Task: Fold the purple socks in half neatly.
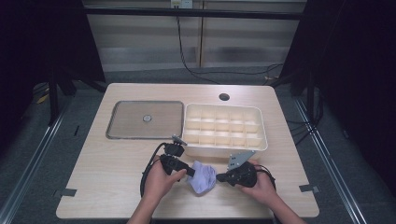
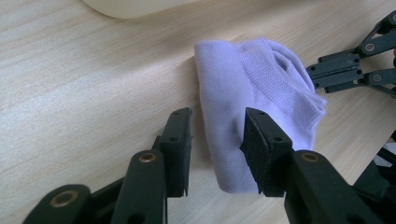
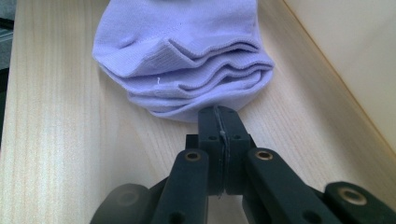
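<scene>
Left gripper [image 2: 217, 135] jaws apart; right gripper [image 3: 219, 122] jaws closed.

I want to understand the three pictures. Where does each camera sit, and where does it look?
High view: above the person's side, looking down on the table; both hands show.
Left gripper view: on the left hand-held gripper, open jaws around the sock.
Right gripper view: on the right hand-held gripper, jaws shut at the sock's edge.
All share the sock.
</scene>
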